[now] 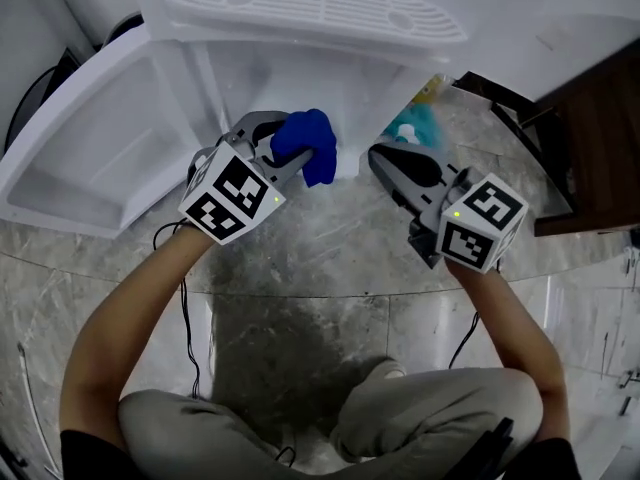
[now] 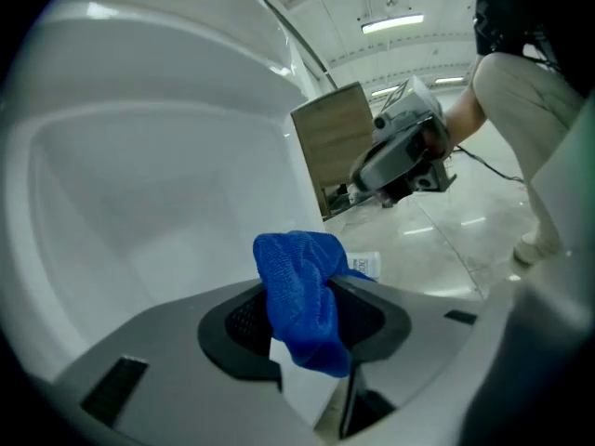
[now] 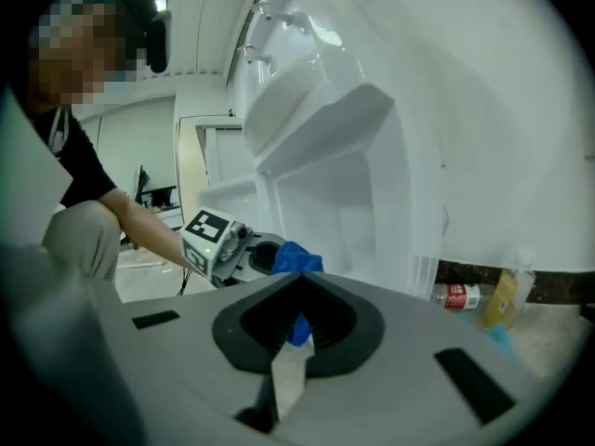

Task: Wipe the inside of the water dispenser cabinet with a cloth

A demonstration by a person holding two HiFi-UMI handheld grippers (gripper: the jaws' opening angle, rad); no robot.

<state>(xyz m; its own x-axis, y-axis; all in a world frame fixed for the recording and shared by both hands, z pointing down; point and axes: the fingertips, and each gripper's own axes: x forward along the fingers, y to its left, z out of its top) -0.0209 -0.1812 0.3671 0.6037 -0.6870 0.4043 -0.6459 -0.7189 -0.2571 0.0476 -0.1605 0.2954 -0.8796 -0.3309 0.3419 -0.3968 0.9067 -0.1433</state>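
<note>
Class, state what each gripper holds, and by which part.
The left gripper grips the blue cloth by its bunched middle. The right gripper is shut and holds nothing.

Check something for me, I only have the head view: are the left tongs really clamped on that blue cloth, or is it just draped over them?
Observer: Clamped. In the left gripper view the left tongs pinch the blue cloth between them, with a bunch standing above the grip and a fold hanging below.
Operator: And the right tongs, open or closed?
Observer: Closed. The right gripper view shows the right tongs tip to tip and holding nothing; the blue in their gap is the cloth beyond.
Operator: Anything near the cabinet I can't see?
Observer: A red-labelled bottle sits low down just right of the white cabinet.
</note>
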